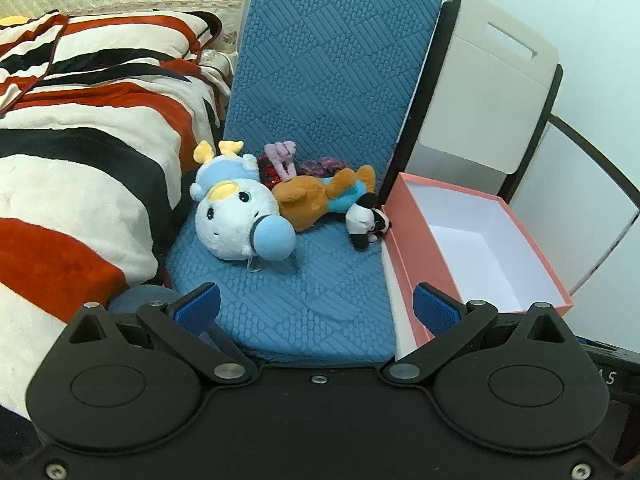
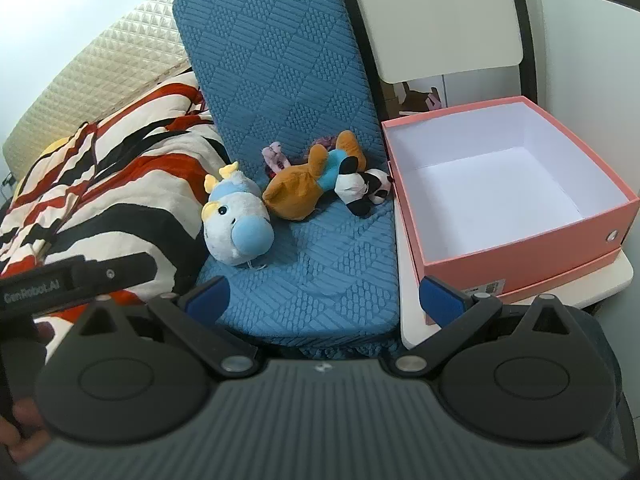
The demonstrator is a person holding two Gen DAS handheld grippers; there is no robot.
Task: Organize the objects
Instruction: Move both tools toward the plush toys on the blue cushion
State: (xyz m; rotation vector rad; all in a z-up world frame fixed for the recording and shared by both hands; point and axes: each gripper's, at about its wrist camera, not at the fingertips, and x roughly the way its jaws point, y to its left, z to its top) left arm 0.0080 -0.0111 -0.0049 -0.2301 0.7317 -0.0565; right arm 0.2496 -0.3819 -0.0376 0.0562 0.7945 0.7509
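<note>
Several plush toys lie on a blue quilted cushion (image 1: 320, 312) (image 2: 320, 272): a white and blue toy with yellow horns (image 1: 236, 216) (image 2: 236, 220), a brown toy in a blue shirt (image 1: 316, 196) (image 2: 304, 184), a small panda (image 1: 366, 220) (image 2: 360, 188), and a pink and purple toy (image 1: 282, 154) (image 2: 274, 156) behind them. To the right stands a pink box (image 1: 416, 264) (image 2: 520, 256), white inside, with nothing in it. My left gripper (image 1: 318, 308) is open above the cushion's near part. My right gripper (image 2: 324, 296) is also open, short of the toys.
A red, black and cream striped blanket (image 1: 80, 160) (image 2: 100, 184) covers the bed on the left. A white chair back (image 1: 480, 96) (image 2: 436, 20) with a black frame rises behind the box. The box rests on a white surface (image 2: 412, 320). The left gripper's body (image 2: 76, 276) shows at lower left.
</note>
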